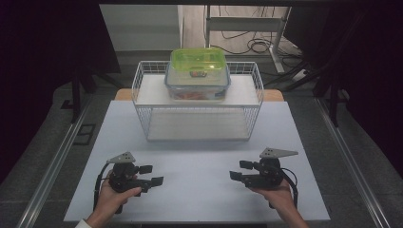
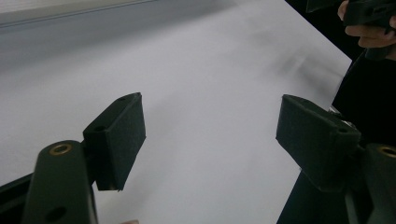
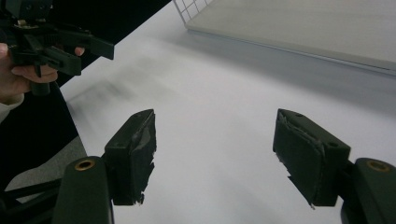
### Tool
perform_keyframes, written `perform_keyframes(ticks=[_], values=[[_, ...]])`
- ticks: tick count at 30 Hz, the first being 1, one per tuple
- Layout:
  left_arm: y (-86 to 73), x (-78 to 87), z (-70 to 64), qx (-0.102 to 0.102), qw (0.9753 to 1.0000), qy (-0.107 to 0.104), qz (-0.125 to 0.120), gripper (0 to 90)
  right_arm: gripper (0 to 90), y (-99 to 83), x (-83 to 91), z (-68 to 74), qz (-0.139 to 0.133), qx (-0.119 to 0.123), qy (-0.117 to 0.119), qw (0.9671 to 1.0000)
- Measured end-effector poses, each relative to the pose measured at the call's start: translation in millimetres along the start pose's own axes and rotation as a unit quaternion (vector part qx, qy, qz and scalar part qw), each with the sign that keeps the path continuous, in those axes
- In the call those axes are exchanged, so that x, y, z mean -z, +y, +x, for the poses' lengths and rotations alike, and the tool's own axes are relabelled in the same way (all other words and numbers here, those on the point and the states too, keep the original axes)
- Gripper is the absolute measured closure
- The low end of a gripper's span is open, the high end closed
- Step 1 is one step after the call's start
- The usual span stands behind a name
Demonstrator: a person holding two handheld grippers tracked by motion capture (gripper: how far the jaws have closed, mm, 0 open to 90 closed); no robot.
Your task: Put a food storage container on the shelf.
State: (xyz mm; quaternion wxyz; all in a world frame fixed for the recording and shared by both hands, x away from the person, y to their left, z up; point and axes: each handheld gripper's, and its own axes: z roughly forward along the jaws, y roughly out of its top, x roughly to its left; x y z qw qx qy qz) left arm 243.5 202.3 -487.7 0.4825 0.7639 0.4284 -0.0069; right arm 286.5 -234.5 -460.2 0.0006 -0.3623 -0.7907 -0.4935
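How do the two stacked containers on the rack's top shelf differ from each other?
The green-lidded box is smaller and rests on top, while the blue-rimmed container is wider and sits directly on the wire rack. The upper one's lid is bright lime green; the lower one is clear with blue edging, and something reddish shows through its wall. Both are rectangular with rounded corners and closed.

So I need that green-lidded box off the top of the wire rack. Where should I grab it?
Probably by its two short ends, one gripper per side. The box lies wide across the rack's top shelf, and looks too broad for one open gripper. Bring the left gripper in from the left and the right gripper from the right, just under the lid.
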Motion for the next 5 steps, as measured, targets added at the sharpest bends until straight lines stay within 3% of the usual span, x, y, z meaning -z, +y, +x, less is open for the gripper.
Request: perform_keyframes(ticks=[5], values=[[-0.1, 1.3, -0.1, 0.001, 1.0, 0.002, -0.006, 23.0, 29.2, 0.2, 1.6, -0.6, -0.006, -0.002, -0.002, 1.0]])
